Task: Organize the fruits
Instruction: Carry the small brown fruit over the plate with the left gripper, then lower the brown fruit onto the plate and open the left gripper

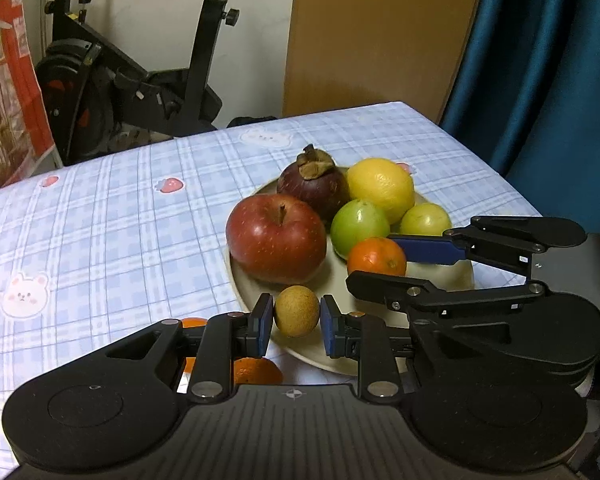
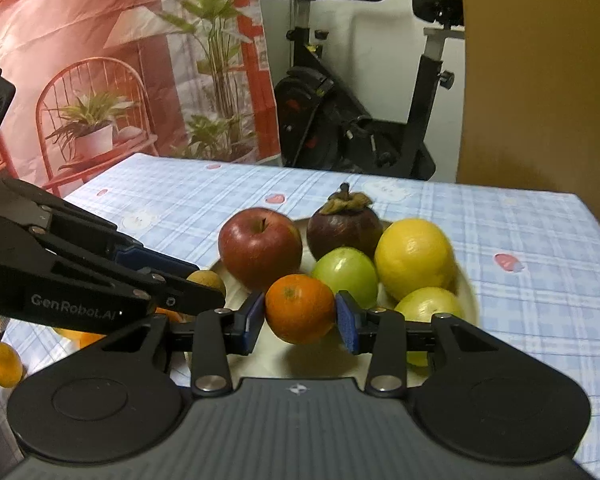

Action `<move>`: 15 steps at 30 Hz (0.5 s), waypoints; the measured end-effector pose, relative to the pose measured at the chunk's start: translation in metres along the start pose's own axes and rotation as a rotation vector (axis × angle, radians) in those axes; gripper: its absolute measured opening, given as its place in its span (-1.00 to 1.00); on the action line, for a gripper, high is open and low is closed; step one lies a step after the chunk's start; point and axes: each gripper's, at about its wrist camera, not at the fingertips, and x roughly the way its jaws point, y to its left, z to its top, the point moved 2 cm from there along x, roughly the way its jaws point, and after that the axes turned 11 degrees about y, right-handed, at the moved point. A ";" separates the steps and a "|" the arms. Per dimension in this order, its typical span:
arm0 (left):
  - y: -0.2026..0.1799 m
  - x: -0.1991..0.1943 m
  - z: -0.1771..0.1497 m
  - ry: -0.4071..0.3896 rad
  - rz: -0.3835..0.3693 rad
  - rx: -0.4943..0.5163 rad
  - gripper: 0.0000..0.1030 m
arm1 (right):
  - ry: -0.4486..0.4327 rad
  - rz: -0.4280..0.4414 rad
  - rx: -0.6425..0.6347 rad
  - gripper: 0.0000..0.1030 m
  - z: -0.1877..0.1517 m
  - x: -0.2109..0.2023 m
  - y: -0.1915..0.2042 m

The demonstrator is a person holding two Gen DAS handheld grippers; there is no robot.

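Both tools point forward and downward over the plate of fruit on the checked cloth of the surface.

The left hand-held gripper reaches in over the near rim of the plate. Its jaws are narrow and closed on a small brown round fruit, with a blue pad pressed against each side. This fruit sits at the front edge of the plate, just in front of the red apple.

The right hand-held gripper comes in from the right side, its fingers lying across the right part of the plate in the left wrist view. Its jaws are closed on a small orange, which fills the gap between the two blue pads. The orange is held near the middle of the plate, just in front of a green fruit and to the right of the apple. Whether it touches the plate below cannot be told.

Behind these lie a dark purple mangosteen, a yellow lemon and a second green fruit, all close together on the plate.

Off the plate, more oranges lie on the cloth: one at the left edge of the right wrist view, and another partly hidden under the left tool.
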 end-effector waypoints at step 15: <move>0.010 0.001 0.004 0.005 -0.029 -0.052 -0.44 | 0.005 -0.001 0.048 -0.18 -0.003 0.010 -0.001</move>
